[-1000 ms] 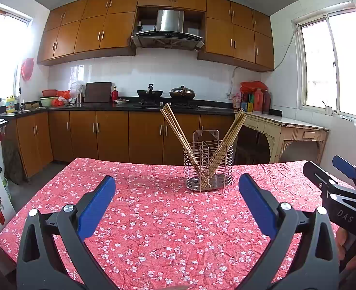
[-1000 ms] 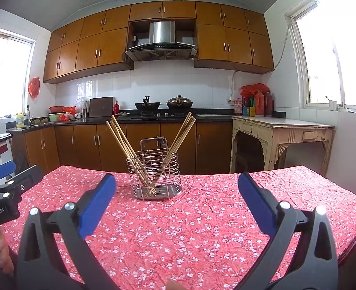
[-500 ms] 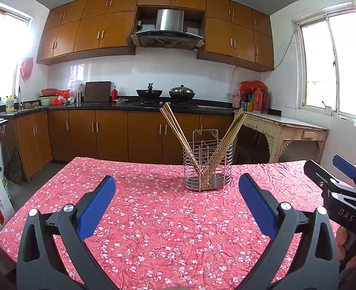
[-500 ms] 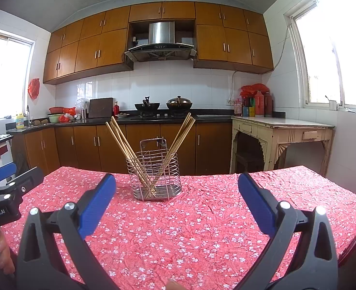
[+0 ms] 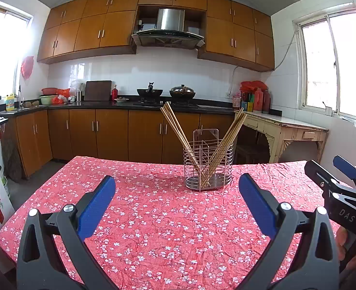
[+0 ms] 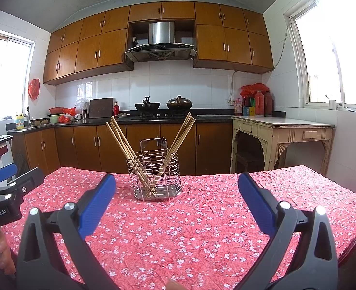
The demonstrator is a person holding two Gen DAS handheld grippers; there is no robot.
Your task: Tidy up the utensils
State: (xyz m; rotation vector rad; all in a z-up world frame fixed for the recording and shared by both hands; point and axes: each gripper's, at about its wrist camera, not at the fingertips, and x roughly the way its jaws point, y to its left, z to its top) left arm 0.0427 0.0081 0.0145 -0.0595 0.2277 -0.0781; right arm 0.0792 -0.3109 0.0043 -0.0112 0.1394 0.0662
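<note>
Left wrist view
- The left gripper [image 5: 175, 200] hangs over the near part of the tabletop [image 5: 153, 217], its two blue-padded fingers [image 5: 96, 206] spread wide with nothing between them.
- The tabletop is covered by a red cloth printed with small white flowers.
- A wire utensil holder [image 5: 208, 166] stands upright on the cloth toward the far edge, ahead of the gripper and a little right of centre, well apart from the fingers.
- Wooden chopsticks [image 5: 178, 133] sit inside the holder in two bundles: one leans out to the left, the other [image 5: 228, 140] leans out to the right, so they cross low down in a V.
- The right gripper [image 5: 332, 176] enters at the right edge, near the tabletop's right side; from this angle its opening cannot be judged. Part of a hand [image 5: 342, 241] shows beneath it.
- Behind the table run brown kitchen cabinets [image 5: 100, 135] and a dark counter with two pots on a stove [image 5: 166, 94].

Right wrist view
- The right gripper [image 6: 176, 199] is held above the near half of the tabletop [image 6: 190, 229], fingers [image 6: 257, 203] spread wide and empty.
- The utensil holder [image 6: 155, 176] stands ahead, slightly left of centre, apart from both fingers.
- The chopsticks [image 6: 122, 142] fan out left and right [image 6: 180, 135] from the holder, tips resting in its base.
- The left gripper [image 6: 4, 183] shows at the left edge, beside the table's left side, with a hand [image 6: 4, 253] below it.
- A pale side table [image 6: 284, 130] stands by the right wall under a window.
</note>
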